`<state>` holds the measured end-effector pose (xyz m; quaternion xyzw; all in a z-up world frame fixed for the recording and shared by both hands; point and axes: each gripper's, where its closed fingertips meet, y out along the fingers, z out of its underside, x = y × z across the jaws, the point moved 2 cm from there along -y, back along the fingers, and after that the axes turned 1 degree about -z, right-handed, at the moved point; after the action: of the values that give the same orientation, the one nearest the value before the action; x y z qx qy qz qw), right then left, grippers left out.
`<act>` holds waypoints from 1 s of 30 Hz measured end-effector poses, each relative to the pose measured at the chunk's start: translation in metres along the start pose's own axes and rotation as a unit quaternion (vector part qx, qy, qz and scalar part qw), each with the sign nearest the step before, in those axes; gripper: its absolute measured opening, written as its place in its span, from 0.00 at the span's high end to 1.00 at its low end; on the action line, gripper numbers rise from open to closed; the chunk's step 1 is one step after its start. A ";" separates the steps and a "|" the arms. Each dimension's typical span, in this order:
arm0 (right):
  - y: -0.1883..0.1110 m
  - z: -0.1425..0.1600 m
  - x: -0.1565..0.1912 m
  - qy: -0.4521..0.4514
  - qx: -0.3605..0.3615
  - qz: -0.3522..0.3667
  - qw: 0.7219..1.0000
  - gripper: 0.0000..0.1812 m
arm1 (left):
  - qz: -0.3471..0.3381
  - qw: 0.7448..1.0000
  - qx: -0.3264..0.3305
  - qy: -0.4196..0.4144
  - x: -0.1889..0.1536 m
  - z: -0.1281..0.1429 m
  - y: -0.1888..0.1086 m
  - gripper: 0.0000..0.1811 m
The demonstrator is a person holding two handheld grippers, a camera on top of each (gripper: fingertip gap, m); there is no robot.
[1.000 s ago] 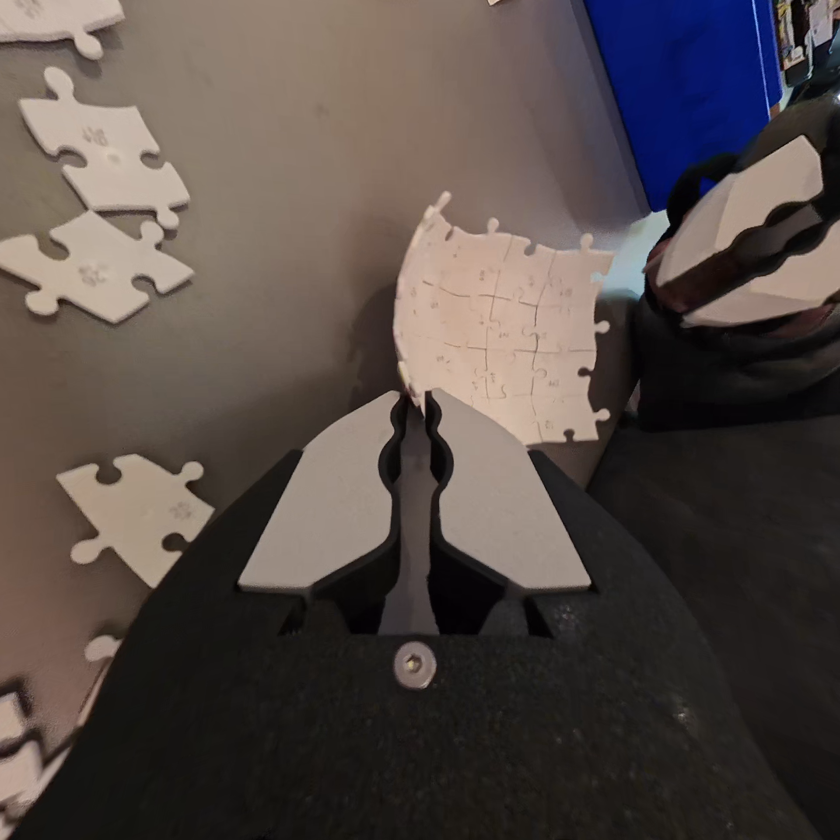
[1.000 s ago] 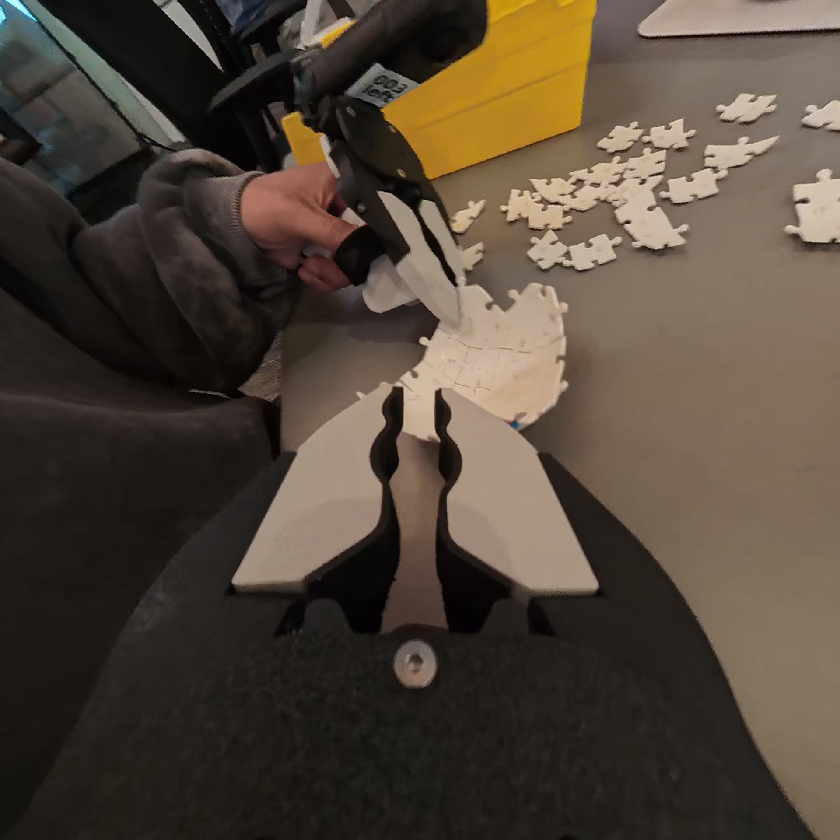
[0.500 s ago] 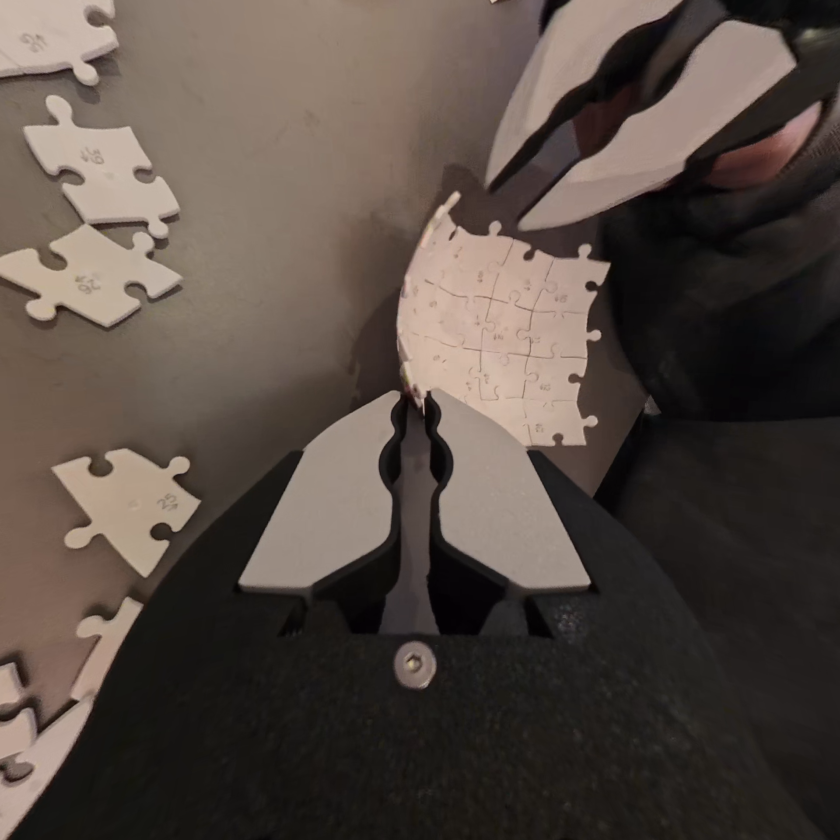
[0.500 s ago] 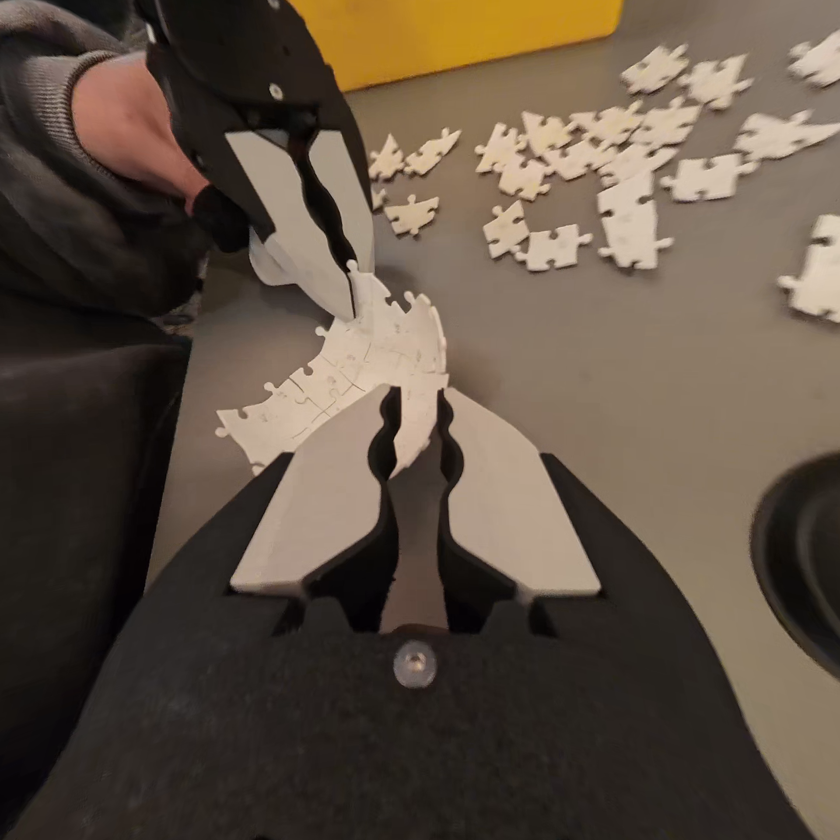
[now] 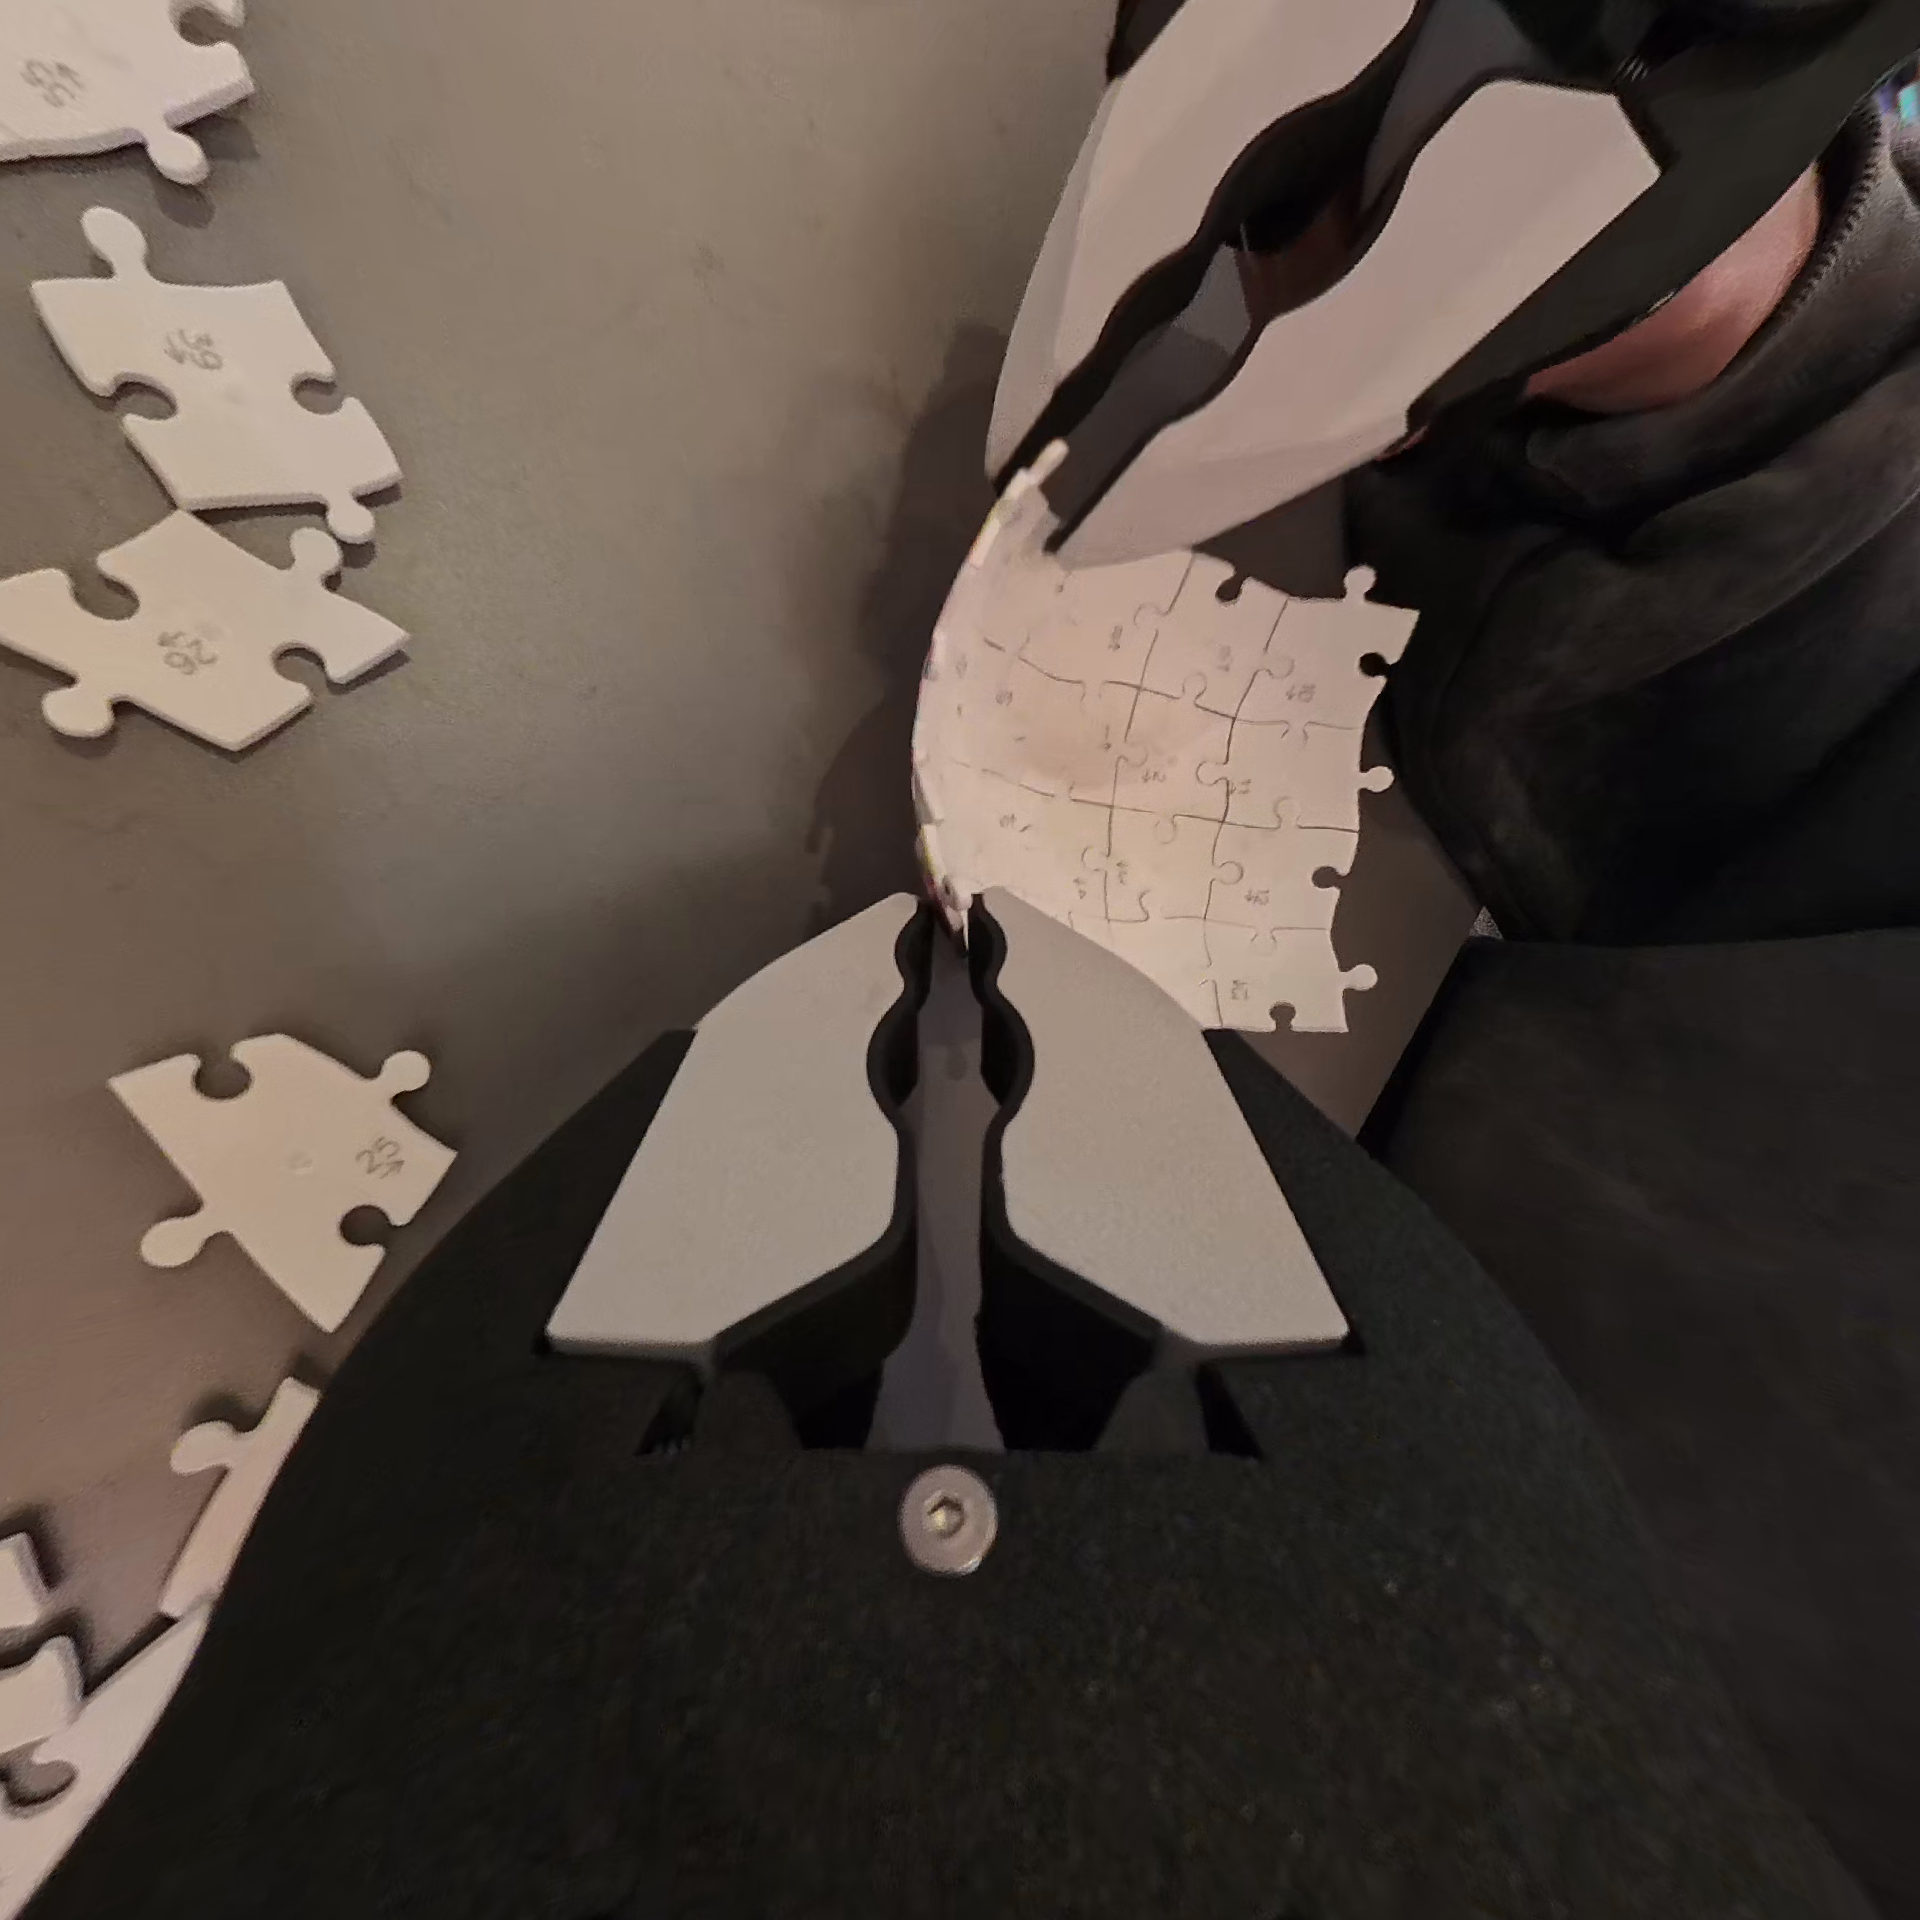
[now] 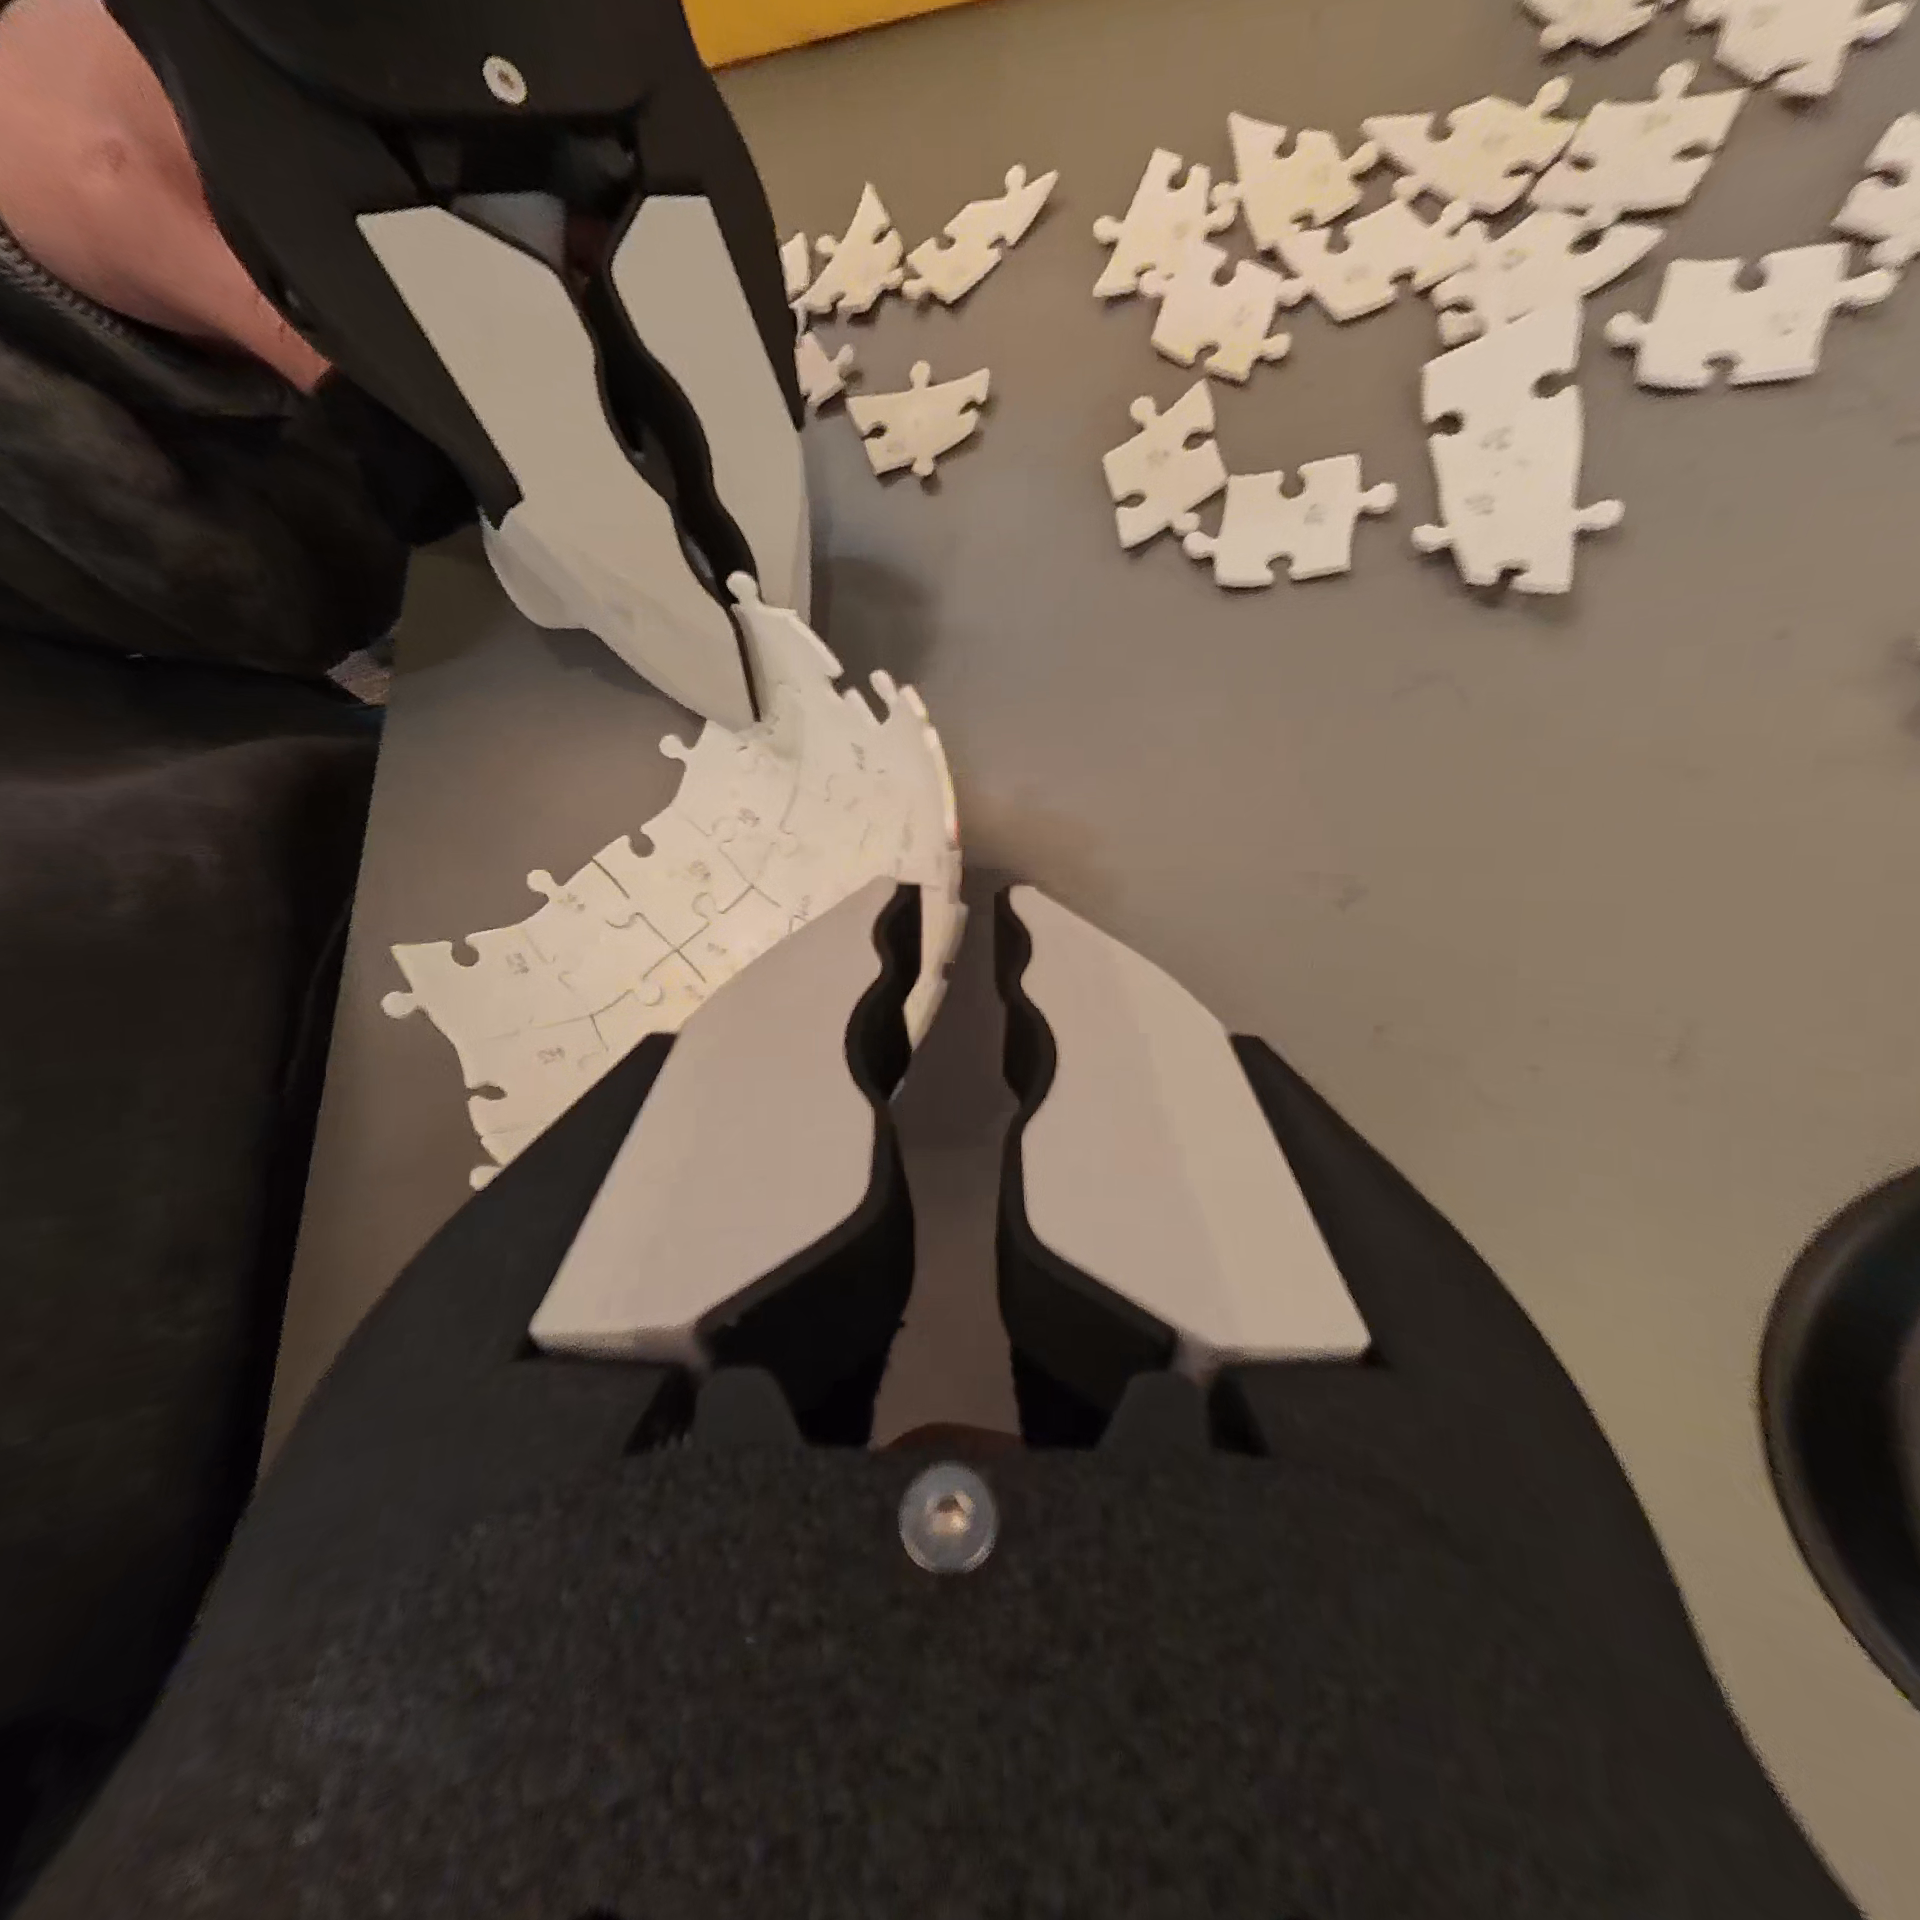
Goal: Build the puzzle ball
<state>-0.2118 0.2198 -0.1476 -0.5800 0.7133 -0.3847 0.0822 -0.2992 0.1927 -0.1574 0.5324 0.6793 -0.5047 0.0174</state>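
Both grippers meet at the half-built shell

The left gripper point(image 5: 951, 920) is clamped on the edge of the curved puzzle shell point(image 5: 1143, 769), held above the table point(image 6: 1351, 831); the right gripper point(image 6: 956, 904), jaws slightly apart around the opposite rim, should close gently to avoid popping joints

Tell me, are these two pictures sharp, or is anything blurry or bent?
Left wrist view: the curved white assembled puzzle shell is crisp, loose white puzzle pieces bow toward the edges. Right wrist view: softer overall, its scattered white pieces and own grey fingers slightly smeared.
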 end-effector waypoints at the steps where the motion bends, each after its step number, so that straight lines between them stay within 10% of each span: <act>1: 0.002 0.000 0.001 -0.003 0.000 -0.003 1.000 0.95 | 0.001 1.000 0.001 0.000 0.000 0.000 0.000 0.97; 23: 0.008 0.002 0.001 -0.002 0.014 -0.027 1.000 0.97 | -0.022 1.000 -0.003 -0.005 0.001 0.000 -0.001 0.97; 30: -0.042 -0.012 0.012 0.012 -0.079 0.021 0.997 0.91 | -0.037 0.998 -0.030 -0.034 -0.001 0.004 -0.007 0.97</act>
<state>-0.1897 0.2133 -0.1086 -0.5645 0.7546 -0.3327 0.0356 -0.3058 0.1898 -0.1545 0.4881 0.7128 -0.5022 0.0380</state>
